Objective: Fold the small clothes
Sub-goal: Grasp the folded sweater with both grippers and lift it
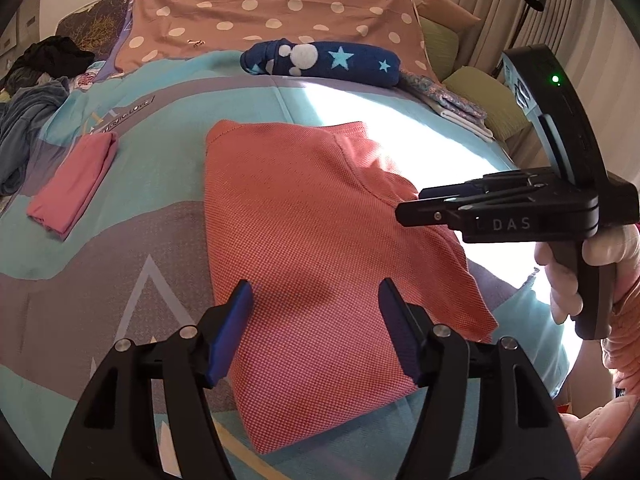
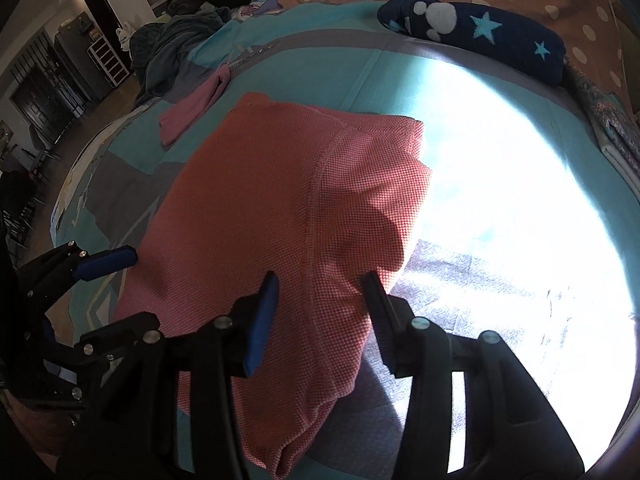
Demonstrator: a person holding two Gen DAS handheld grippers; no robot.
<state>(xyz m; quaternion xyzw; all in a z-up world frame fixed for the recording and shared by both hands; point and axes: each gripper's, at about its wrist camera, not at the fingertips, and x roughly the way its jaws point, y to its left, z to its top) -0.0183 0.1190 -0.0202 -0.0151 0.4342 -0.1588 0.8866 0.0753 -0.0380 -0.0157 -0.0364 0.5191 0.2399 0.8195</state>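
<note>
2 hand-held grippers work over 1 coral-pink knit garment [image 1: 320,240] that lies folded on the bed cover [image 1: 132,248], a sheet of teal and grey patches. Nearest the left wrist camera, the left gripper [image 1: 316,292] points down at the garment's near end with its blue-padded fingers [image 1: 234,320] standing well apart; the knit shows between them, nothing is clamped, and whether the tips touch the cloth cannot be told. From the right wrist view, the right gripper [image 2: 320,280] stands over the garment's right edge with its jaws parted about halfway, the fabric bulging up between the blue pad [image 2: 262,320] and the black finger opposite; the pads do not press on it. In the same view the left gripper's blue pad appears at the left, just beside the garment's edge. A hand [image 1: 576,276] in a pink sleeve holds the right gripper's handle at the right side of the left view. Strong sunlight washes out the cover to the right of the garment. Further back on the left lies a small folded pink piece [image 1: 72,184], well apart from the coral one. Beyond, a rolled navy towel [image 1: 324,62] with light-blue stars lies across the bed, with a brown polka-dot sheet [image 1: 272,12] behind it and a heap of dark clothes [image 1: 36,80] at the far left.
</note>
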